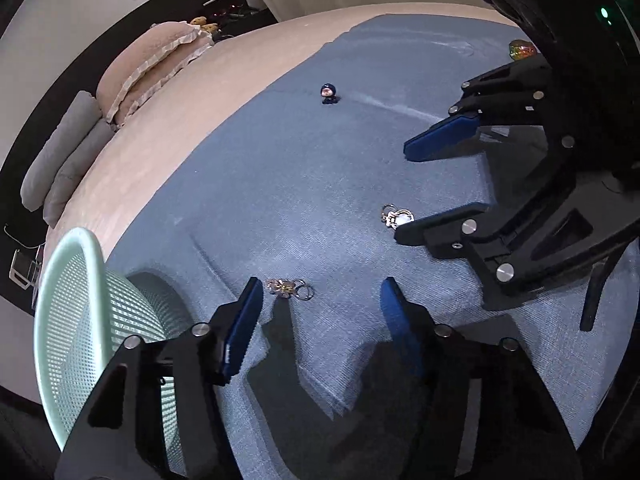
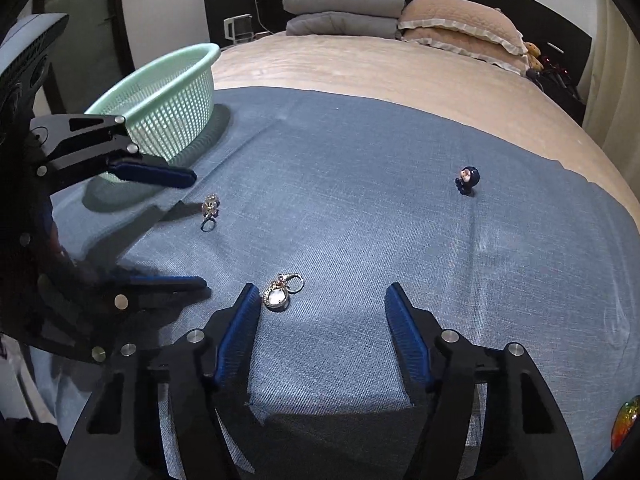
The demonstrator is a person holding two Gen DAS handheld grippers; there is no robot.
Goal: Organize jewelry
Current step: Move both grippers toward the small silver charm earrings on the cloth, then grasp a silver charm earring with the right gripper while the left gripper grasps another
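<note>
A gold flower charm with rings lies on the blue cloth just ahead of my open left gripper, beside its left finger; the right wrist view shows it too. A round silver pendant with a clasp lies just ahead of my open right gripper, beside its left finger; in the left wrist view it sits at the right gripper's lower fingertip. The left gripper shows at the left of the right wrist view. Both grippers are empty.
A mint mesh basket stands at the cloth's left edge, also in the left wrist view. A small dark blue figurine stands farther out. An iridescent orange piece lies at the right. Pillows lie at the bed's head.
</note>
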